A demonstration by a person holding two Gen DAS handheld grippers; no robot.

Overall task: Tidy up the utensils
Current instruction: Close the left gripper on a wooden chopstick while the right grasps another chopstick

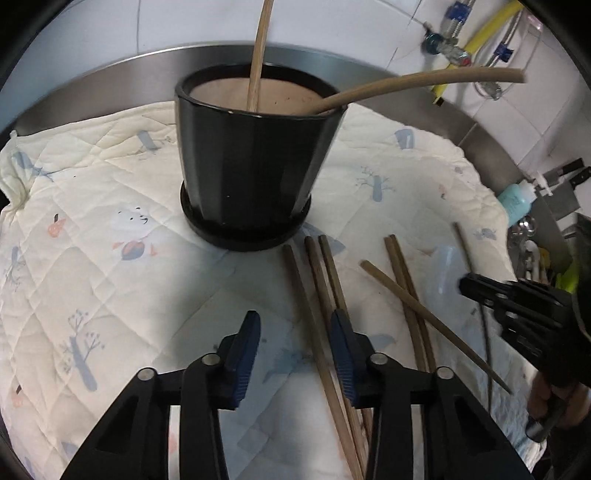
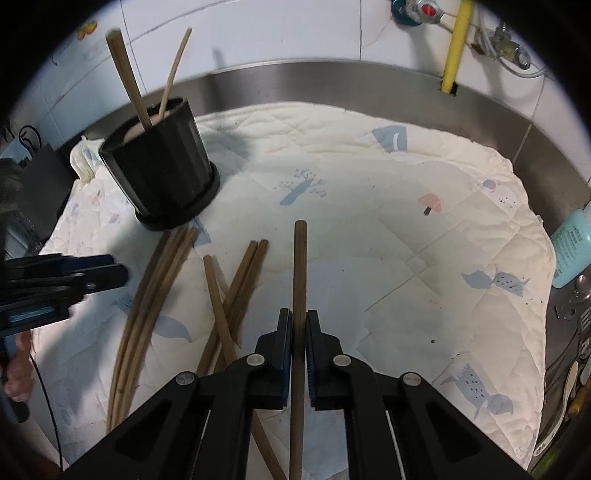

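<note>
The right tool [image 2: 299,332] is pressed together on a single brown chopstick [image 2: 299,280], which runs straight between its blue-lined pads and points toward twelve o'clock in the right wrist view, its tip out over the quilted cloth [image 2: 406,206]. The left tool [image 1: 295,350] stands spread, with nothing between its pads; the pad at its three o'clock side sits over a cluster of three chopsticks [image 1: 317,295] lying on the cloth, though whether it touches them cannot be told.

A black pot [image 1: 251,158] stands on a black saucer [image 1: 243,236] at twelve o'clock from the left tool, upright on the cloth. Two chopsticks [image 1: 258,55] already lean inside it, one rising toward twelve o'clock and the other tipped toward two o'clock. The ends of the cluster of three lie just beside the saucer, at its five o'clock.

Farther toward three o'clock in the left wrist view, another pair of chopsticks [image 1: 402,280] lies side by side with a further one crossing them diagonally. The cloth covers a steel desk [image 1: 110,85] with a raised rim, backed by a white tiled wall [image 2: 258,29]. A turquoise bottle [image 2: 570,251] stands near the cloth's edge at three o'clock in the right wrist view.
</note>
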